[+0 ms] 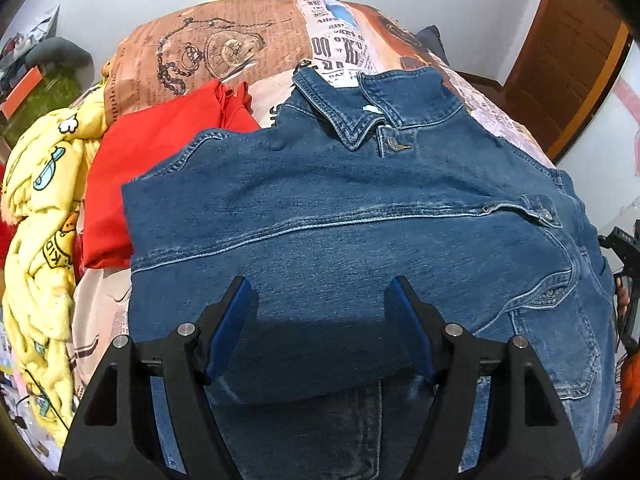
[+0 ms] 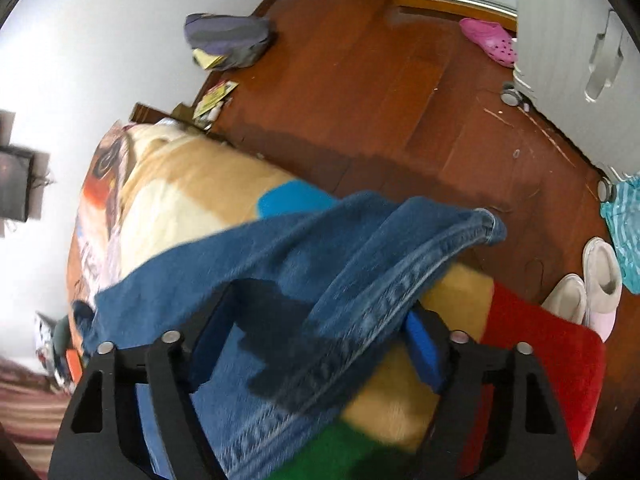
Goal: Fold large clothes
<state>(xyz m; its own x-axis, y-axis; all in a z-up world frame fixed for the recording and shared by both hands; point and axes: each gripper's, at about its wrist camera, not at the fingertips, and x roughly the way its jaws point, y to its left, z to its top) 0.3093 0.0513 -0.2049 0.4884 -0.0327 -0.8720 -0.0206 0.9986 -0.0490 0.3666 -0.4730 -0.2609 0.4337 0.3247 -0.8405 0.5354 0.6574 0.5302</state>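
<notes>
Left gripper point(image 1: 320, 300): jaws spread wide, hovering above blue denim jacket point(image 1: 360, 220).
Right gripper point(image 2: 320, 320): jaws apart, denim draped between them.
Jacket: spread on printed bedspread point(image 1: 240, 48), collar far.
Left: red garment point(image 1: 152, 160), yellow blanket point(image 1: 40, 220).

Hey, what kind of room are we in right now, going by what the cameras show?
Most likely a home bedroom. A denim jacket lies spread on a bed with a printed bedcover, beside other clothes. On the wooden floor sit white slippers and a pink clog.
</notes>
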